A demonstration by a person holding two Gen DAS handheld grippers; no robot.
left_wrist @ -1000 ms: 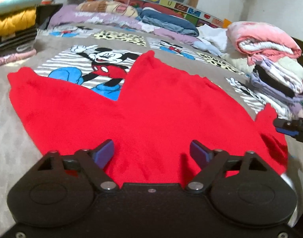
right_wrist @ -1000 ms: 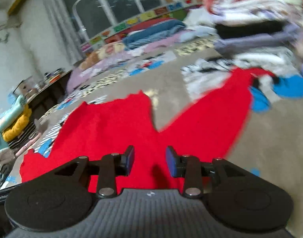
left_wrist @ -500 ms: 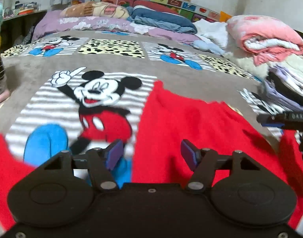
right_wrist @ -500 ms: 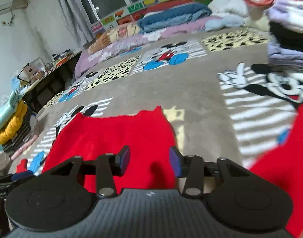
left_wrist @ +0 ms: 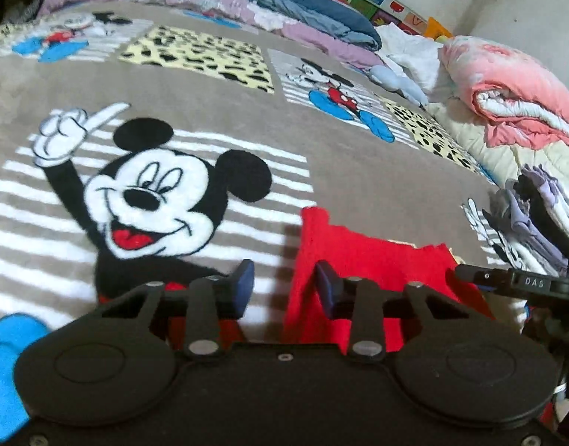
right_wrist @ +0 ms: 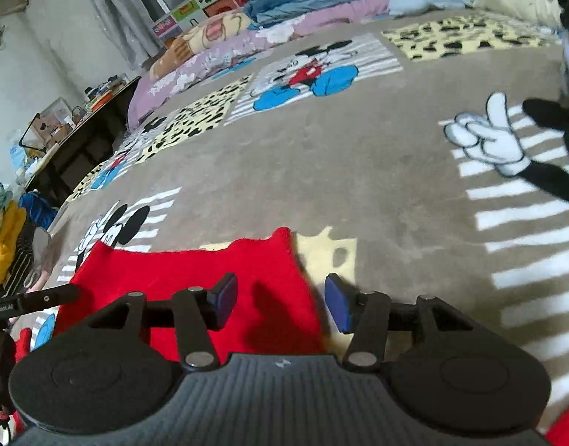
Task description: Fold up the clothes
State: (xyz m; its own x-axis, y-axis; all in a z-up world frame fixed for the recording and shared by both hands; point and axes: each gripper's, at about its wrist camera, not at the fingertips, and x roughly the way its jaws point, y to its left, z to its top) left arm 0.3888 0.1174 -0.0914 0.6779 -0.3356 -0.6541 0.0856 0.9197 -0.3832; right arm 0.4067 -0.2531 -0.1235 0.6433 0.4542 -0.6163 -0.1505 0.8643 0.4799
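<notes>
A red knit garment (left_wrist: pixel 362 260) lies flat on the grey cartoon-print blanket (left_wrist: pixel 340 171). In the left wrist view its far left corner sits just ahead of my left gripper (left_wrist: pixel 284 284), which is open and straddles the garment's left edge. In the right wrist view the red garment (right_wrist: pixel 195 275) shows its far right corner. My right gripper (right_wrist: pixel 280 301) is open over that right edge, with nothing between its fingers. The tip of the right gripper (left_wrist: pixel 515 282) shows at the right of the left wrist view. The left one (right_wrist: pixel 31 299) shows at the left of the right wrist view.
A pile of folded clothes (left_wrist: pixel 537 215) and a pink rolled quilt (left_wrist: pixel 507 100) stand at the right. Bedding (left_wrist: pixel 303 11) lies along the far wall. A yellow and striped stack (right_wrist: pixel 5 249) and a dark desk (right_wrist: pixel 83 130) are at the left.
Both grippers have moved forward over the garment toward its far edge. Most of the red cloth has dropped below the views. The right jaws have opened wider.
</notes>
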